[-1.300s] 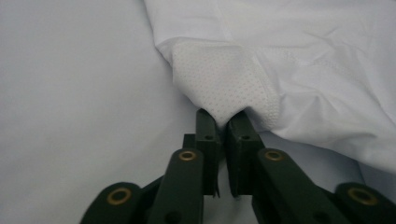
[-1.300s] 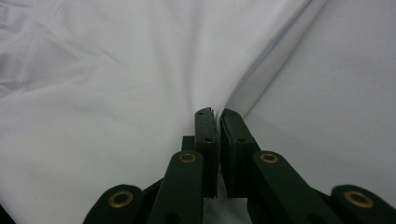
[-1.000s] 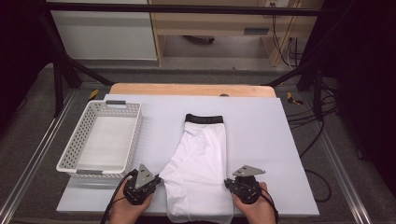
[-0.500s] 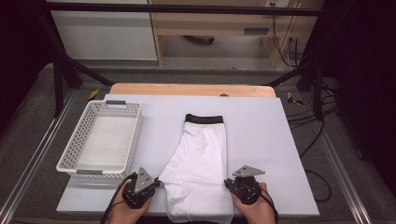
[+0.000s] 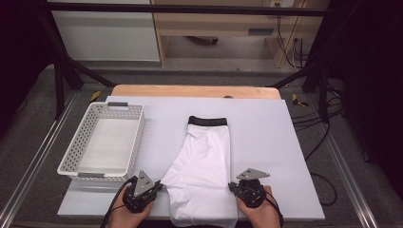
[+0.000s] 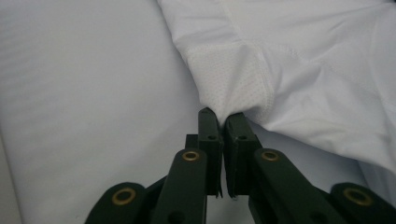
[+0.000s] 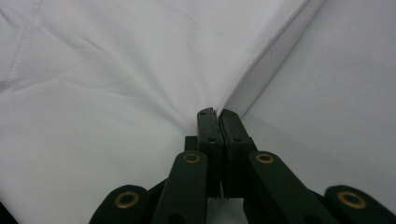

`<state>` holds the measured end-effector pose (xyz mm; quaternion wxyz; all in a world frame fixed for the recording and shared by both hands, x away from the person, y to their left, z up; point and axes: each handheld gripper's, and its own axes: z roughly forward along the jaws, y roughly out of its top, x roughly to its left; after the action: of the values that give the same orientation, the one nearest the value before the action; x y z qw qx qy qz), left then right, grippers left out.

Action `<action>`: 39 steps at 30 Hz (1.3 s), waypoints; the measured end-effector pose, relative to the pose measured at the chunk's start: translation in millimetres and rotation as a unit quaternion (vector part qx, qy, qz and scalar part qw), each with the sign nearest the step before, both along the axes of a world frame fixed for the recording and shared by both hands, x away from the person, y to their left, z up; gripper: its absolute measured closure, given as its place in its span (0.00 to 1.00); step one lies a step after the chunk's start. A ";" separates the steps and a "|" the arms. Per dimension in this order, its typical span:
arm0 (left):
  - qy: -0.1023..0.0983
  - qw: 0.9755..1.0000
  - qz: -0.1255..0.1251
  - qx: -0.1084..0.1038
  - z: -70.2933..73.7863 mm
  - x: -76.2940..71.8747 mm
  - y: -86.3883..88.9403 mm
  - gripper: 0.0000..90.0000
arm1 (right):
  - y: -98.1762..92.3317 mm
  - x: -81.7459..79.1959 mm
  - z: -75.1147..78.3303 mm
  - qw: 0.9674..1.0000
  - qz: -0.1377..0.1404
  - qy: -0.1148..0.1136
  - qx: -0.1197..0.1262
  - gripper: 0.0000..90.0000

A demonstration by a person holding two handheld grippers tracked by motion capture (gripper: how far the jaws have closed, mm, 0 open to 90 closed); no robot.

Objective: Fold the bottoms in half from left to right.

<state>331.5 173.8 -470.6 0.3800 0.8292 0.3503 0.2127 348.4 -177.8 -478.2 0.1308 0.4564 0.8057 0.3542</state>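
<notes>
**White boxer briefs, pinched at both side edges**

Item: white boxer briefs (image 5: 205,166), lying flat on the white tabletop (image 5: 266,142), black waistband (image 5: 207,121) pointing away from the person. The lettering on the waistband is too small to read. The near hem is running to the bottom edge of the high view and is partly cut off there.

Left hand-held gripper (image 5: 159,186): sitting at the garment's left edge, jaws closed to a narrow slit and pinching a fold of mesh-textured fabric (image 6: 229,84) at the tips, as the left gripper view is showing. The left hand (image 5: 124,216) is being cropped by the frame bottom.

Right hand-held gripper (image 5: 232,186): sitting at the garment's right edge, jaws pressed together and nipping the hemmed border (image 7: 252,70). How much cloth is lying between the pads is hidden by the jaws themselves. The right hand (image 5: 259,211) is also being cropped below.

Also present: white perforated basket (image 5: 76,156), standing on the tabletop's left side, well apart from the garment. Its near corner is lying just beyond the left hand-held gripper.
</notes>
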 end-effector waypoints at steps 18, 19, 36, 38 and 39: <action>0.012 0.998 -0.064 -0.002 -10.1 -19.3 -41.4 0.61 | -1.0 0.1 0.0 1.000 -0.004 0.002 0.005 0.92; 0.017 0.998 -0.065 -0.001 -12.6 -18.1 -41.8 0.61 | -1.2 -0.3 0.7 1.000 -0.004 -0.001 0.001 0.86; 0.042 0.995 -0.087 -0.034 -16.7 -11.4 -36.9 0.84 | 6.6 -3.4 0.3 1.000 -0.010 -0.011 -0.018 0.83; 0.045 0.994 -0.086 -0.041 -17.3 -10.3 -35.9 0.88 | 5.8 -1.9 0.1 1.000 -0.010 -0.010 -0.014 0.92; 0.043 0.994 -0.086 -0.043 -17.8 -10.2 -35.6 0.92 | 5.6 -1.4 -0.3 1.000 -0.007 -0.008 -0.009 0.95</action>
<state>321.3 138.3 -488.4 0.4168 0.8477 0.3021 0.1279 347.0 -172.2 -478.4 0.1436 0.4576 0.8046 0.3502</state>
